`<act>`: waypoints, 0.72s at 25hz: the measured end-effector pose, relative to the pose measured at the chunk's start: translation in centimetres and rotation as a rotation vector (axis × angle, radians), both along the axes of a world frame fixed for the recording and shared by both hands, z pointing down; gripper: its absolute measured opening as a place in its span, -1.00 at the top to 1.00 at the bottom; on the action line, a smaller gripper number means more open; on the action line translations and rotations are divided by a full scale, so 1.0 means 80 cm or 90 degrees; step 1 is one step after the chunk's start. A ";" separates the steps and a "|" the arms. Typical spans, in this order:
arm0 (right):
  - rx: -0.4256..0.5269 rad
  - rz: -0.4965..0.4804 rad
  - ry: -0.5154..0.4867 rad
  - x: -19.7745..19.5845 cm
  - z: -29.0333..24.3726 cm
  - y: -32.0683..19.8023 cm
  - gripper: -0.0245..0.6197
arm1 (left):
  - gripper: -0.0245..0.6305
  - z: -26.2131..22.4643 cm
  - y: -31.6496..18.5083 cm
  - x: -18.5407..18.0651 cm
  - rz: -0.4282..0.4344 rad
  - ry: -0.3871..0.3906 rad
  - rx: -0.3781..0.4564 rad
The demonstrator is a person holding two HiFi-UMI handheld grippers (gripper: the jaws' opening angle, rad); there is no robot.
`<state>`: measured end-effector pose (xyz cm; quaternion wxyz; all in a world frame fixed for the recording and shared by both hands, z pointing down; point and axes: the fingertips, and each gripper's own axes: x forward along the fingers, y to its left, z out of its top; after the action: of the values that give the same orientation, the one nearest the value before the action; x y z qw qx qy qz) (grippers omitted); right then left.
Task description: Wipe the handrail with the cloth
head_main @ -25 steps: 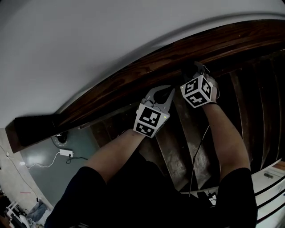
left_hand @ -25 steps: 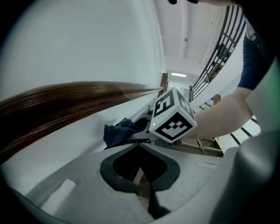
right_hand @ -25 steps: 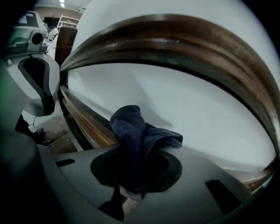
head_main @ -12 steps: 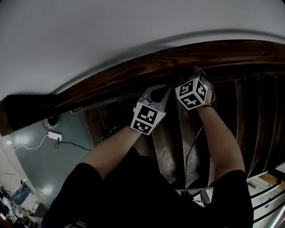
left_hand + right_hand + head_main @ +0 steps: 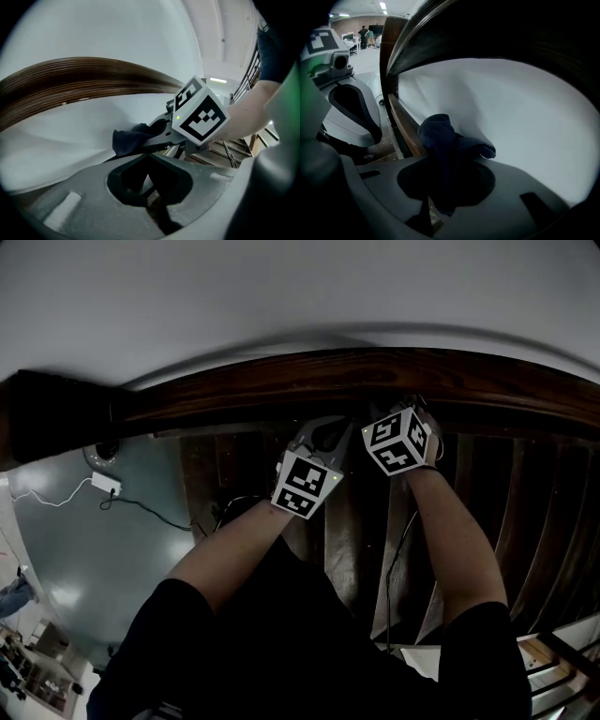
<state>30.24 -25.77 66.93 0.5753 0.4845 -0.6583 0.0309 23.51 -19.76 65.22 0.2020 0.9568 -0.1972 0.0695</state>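
The cloth (image 5: pixel 439 138) is a dark navy wad, bunched and creased. It is pinched in the right gripper (image 5: pixel 443 174), whose jaws are closed hard on it, so that only a rounded lump and one short flap stick out past the tips. From the left gripper's camera the same wad shows at the tip of the right gripper, at about 9 o'clock from its marker cube. There it lies against the white wall (image 5: pixel 93 33) and below the handrail (image 5: pixel 70 80).

The handrail is dark brown wood with fine grain lines along its length. From the head view it arcs from 9 o'clock to 3 o'clock across the upper middle. The right gripper is tucked up under its near edge, so the cloth itself is nearly lost in shadow there. I cannot tell whether the cloth actually touches the rail. In the right gripper view the rail is only a black band across the top. A lighter wooden strip (image 5: pixel 401 125) runs down the wall just beside the wad, at its 9 o'clock.

The left gripper (image 5: pixel 337 424) sits just beside the right one, at its 8 o'clock. Its jaws are brought together with nothing between them, pointing up toward the rail.

Both forearms (image 5: pixel 239 554) reach up from 6 o'clock. Beneath them are dark stairs (image 5: pixel 347 521), dim and hard to read. At 8 o'clock there is a teal floor (image 5: pixel 112 559) with a white power strip (image 5: pixel 104 483) and its trailing cable.
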 end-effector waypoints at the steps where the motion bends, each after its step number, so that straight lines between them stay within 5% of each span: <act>1: -0.002 -0.001 -0.006 -0.011 0.008 -0.004 0.65 | 0.92 0.006 -0.004 -0.011 -0.008 -0.002 -0.001; 18: -0.059 -0.086 -0.060 -0.185 0.125 -0.046 0.65 | 0.92 0.091 -0.050 -0.152 -0.114 -0.051 -0.017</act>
<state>15.41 -29.47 76.91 0.5663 0.4098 -0.7136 0.0456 11.33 -23.73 72.52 0.2117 0.9291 -0.2889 0.0920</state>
